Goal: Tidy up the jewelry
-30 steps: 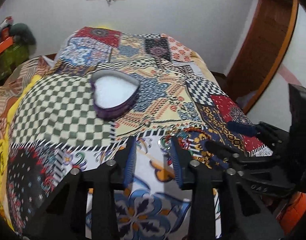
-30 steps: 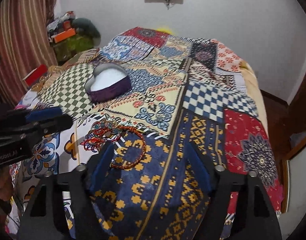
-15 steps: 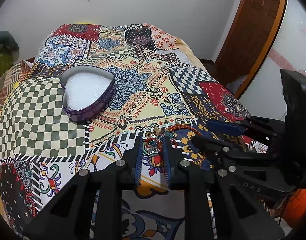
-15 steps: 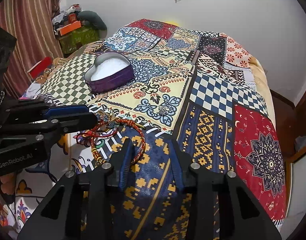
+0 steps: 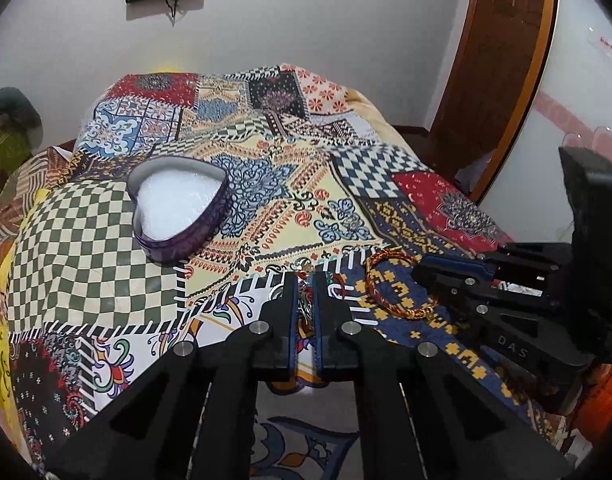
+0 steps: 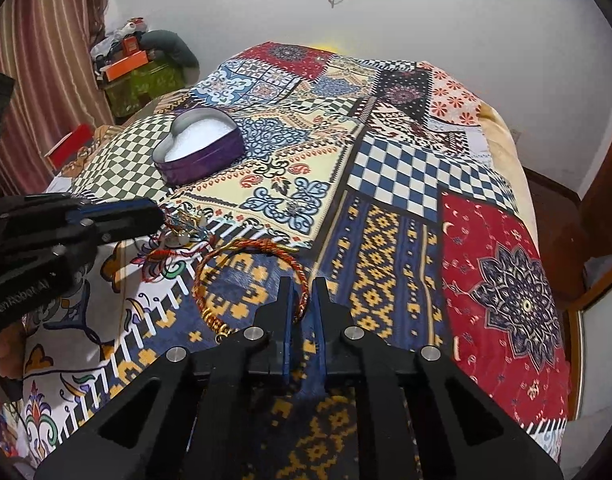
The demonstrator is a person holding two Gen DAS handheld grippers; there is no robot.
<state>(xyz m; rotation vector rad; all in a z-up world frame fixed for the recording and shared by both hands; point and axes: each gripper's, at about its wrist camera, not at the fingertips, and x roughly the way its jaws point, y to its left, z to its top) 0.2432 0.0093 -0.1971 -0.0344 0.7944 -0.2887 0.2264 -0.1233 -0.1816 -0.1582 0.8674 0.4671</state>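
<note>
On the bed, a patchwork bedspread [image 6: 390,168] covers the whole surface, running back to a white wall and dropping off at the right edge toward a wooden door [image 5: 494,80]. Striped curtain [image 6: 37,72] and a cluttered green box [image 6: 145,76] sit off the left side. Wide bare cloth lies to the right of the grippers and behind the tin, nothing standing on it.

Heart-shaped purple tin [image 6: 199,146], lid off, white padding inside, sits on the checkered patch toward the back left, well apart from both grippers and from the jewelry.

Left gripper [image 5: 306,280]: jaws nearly closed, clenched on a tangle of small jewelry [image 6: 181,232] — red threads, a few pale beads — at the near white-and-blue patch. Fingertips are down at cloth level; whether the tangle is lifted off the cloth I cannot tell.

Right gripper [image 6: 301,292]: jaws drawn close together, pinching the near right arc of the red and gold braided bracelet [image 6: 245,248]. Rest of the loop lies flat on the navy-and-yellow patch, with gold end pieces at its near left side. The bracelet is just beside the tangle, red threads reaching close to its left arc.

Both grippers sit side by side near the bed's front edge, close to each other.
</note>
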